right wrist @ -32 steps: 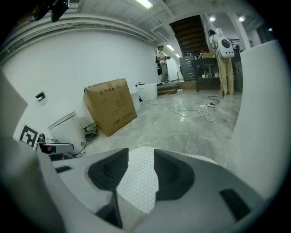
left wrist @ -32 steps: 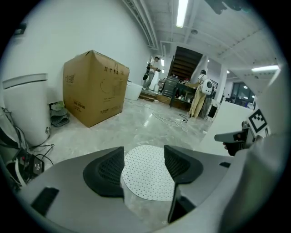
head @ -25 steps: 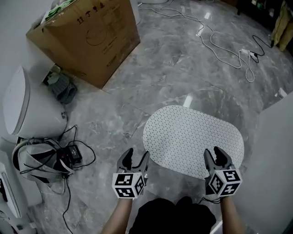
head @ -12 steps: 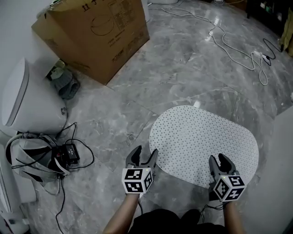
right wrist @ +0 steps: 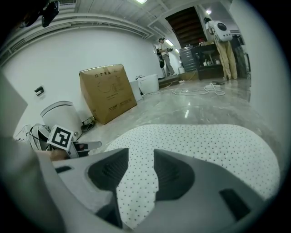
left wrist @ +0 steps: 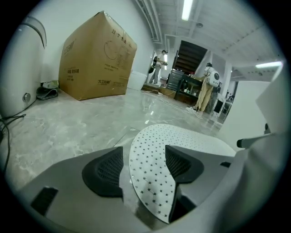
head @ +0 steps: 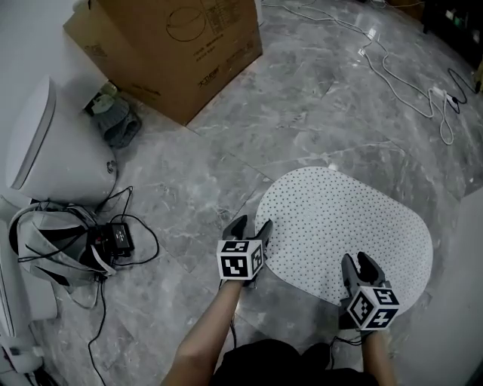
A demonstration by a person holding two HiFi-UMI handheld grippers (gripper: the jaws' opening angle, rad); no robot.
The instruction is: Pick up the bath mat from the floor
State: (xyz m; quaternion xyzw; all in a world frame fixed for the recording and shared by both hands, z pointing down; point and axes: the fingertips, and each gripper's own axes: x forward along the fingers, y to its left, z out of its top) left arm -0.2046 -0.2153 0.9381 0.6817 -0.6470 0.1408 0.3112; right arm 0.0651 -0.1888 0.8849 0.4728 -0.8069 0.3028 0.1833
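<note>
both gripper views reveal mat (left wrist: 151, 184) between jaws

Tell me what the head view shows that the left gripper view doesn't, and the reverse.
Only the head view: the left gripper from above with its marker cube, the person's left forearm, and the full oval outline of the bath mat. Only the left gripper view: the mat's near edge standing between that gripper's open jaws, people standing far back, and a ceiling light. Both: the dotted white bath mat, the cardboard box and the grey marble floor.
</note>
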